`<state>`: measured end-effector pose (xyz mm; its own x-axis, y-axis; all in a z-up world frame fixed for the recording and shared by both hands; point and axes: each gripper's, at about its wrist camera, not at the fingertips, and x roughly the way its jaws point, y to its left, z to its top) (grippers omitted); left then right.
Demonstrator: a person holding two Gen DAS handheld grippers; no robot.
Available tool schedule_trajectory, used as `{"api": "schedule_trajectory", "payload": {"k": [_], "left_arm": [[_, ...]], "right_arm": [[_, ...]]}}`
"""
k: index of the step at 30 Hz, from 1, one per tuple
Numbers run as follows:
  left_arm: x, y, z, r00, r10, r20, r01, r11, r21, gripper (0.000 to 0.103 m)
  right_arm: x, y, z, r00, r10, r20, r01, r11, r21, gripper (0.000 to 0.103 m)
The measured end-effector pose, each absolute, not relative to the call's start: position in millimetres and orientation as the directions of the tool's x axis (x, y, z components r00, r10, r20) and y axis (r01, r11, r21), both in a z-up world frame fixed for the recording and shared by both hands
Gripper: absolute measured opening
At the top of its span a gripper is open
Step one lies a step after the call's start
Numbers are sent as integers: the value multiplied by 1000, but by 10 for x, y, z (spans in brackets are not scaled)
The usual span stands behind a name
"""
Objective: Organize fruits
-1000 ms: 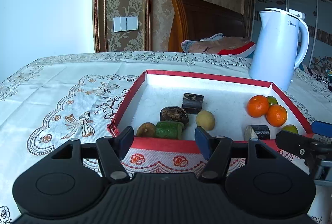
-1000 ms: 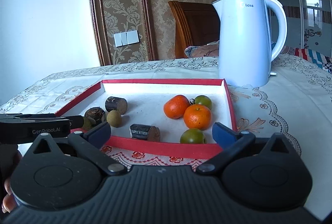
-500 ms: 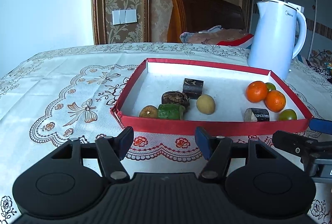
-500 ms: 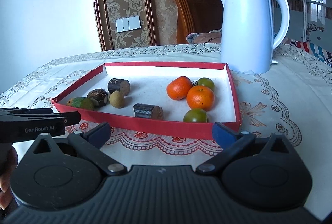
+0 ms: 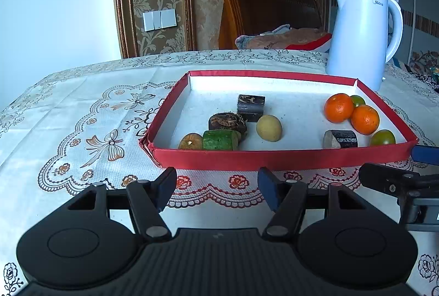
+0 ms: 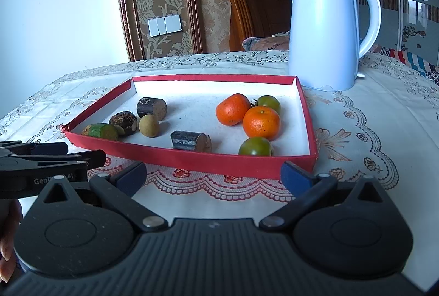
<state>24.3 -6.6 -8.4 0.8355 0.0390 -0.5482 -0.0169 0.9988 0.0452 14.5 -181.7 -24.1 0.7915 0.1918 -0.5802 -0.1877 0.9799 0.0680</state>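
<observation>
A shallow red tray (image 5: 279, 157) (image 6: 192, 158) with a white floor sits on the tablecloth. On its right lie two orange mandarins (image 5: 338, 108) (image 6: 260, 122) and two green ones (image 5: 382, 137) (image 6: 256, 147). On its left lie a green cut piece (image 5: 221, 140) (image 6: 103, 130), a yellow round fruit (image 5: 269, 128) (image 6: 149, 125), a brown rough fruit (image 5: 227, 122) and two dark cylinders (image 5: 251, 108) (image 6: 191, 141). My left gripper (image 5: 217, 187) hovers open and empty before the tray's near wall. My right gripper (image 6: 212, 177) is open and empty too, near the tray's front right.
A white electric kettle (image 5: 362, 33) (image 6: 326, 29) stands behind the tray's far right corner. A wooden headboard (image 5: 263, 10) and bedding lie beyond the table. The patterned tablecloth (image 5: 82, 114) spreads to the left of the tray. A person's hand (image 6: 8, 235) shows at the lower left.
Both grippers have drawn back from the tray and risen a little; the tray now lies wholly ahead of the fingertips instead of partly behind them. Neither pair of jaws changed width.
</observation>
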Motion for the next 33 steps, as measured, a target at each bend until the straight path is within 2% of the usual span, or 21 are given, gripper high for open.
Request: {"api": "schedule_trajectory", "payload": {"k": [12, 33], "left_arm": [[307, -73, -129, 807, 54, -588, -28, 998, 54, 65], [252, -74, -85, 831, 68, -552, -34, 997, 71, 65]], "right_arm": [[212, -1829, -290, 769, 177, -615, -166, 983, 76, 103], [255, -1814, -328, 746, 173, -644, -164, 984, 74, 103]]}}
